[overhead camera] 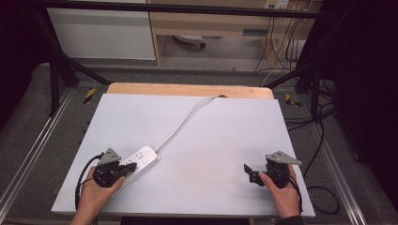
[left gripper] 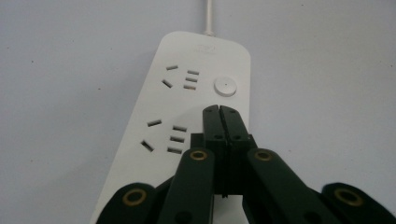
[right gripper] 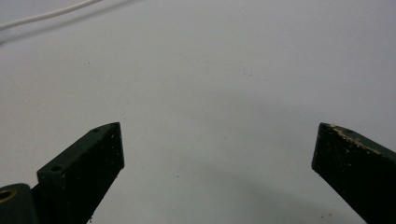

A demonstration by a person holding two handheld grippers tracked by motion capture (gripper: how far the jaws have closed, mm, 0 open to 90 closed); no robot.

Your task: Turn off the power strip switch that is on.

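My left claw (left gripper: 219, 108), jaws pressed together, hovered over the white power strip (overhead camera: 140, 161) at the tabletop's (overhead camera: 211, 140) near-left, so I judged a straight, gentle press on its round button (left gripper: 225, 86) best, right claw (right gripper: 217, 149) wide apart.

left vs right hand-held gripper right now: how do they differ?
Jaws: the left hand-held gripper is shut, pads pressed together with nothing between them; the right hand-held gripper is open wide.
Place: the left sits over the power strip, tips just short of its round button; the right is over bare table, apart from the strip.
Shared: both are black and held by a hand, and neither grips anything.
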